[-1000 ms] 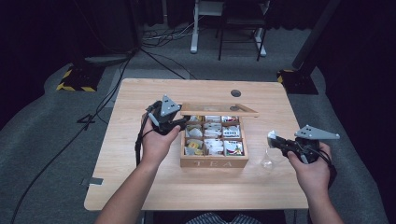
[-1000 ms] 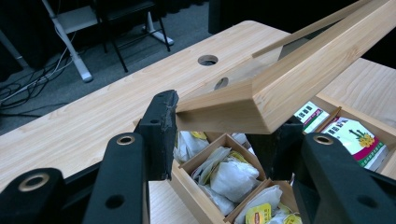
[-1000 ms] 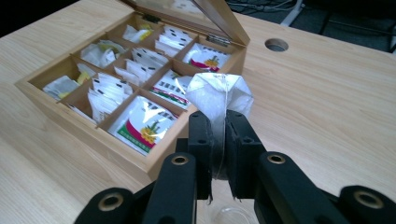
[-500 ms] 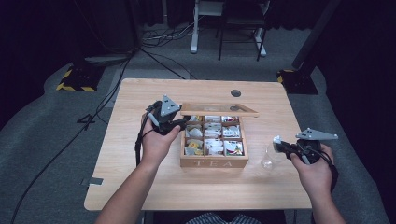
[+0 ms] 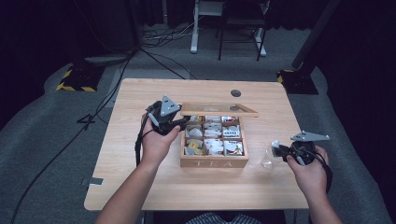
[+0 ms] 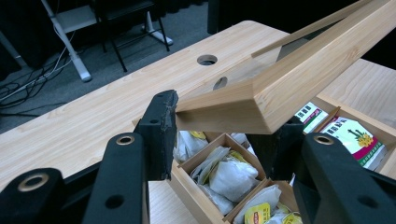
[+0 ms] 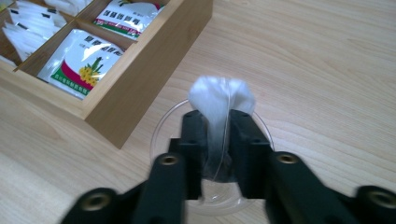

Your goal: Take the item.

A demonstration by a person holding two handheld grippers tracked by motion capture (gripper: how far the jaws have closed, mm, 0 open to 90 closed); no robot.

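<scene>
Right claw (image 7: 217,140) sank, jaws easing around one tea bag (image 7: 222,100); left claw (image 6: 217,135) clamps one lid (image 6: 280,88).

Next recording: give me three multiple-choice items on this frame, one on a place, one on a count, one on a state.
1. Where is the glass cup?
A. right of the tea box
B. inside it
C. on the floor

2. How many compartments does the tea box have?
A. four
B. six
C. nine

3. What is the lid doing?
A. lying shut
B. held up by the left gripper
C. off on the table

Key: 1 A, cup beside the box; 2 C, three rows of three; 3 B, jaws clamp its raised corner.
</scene>
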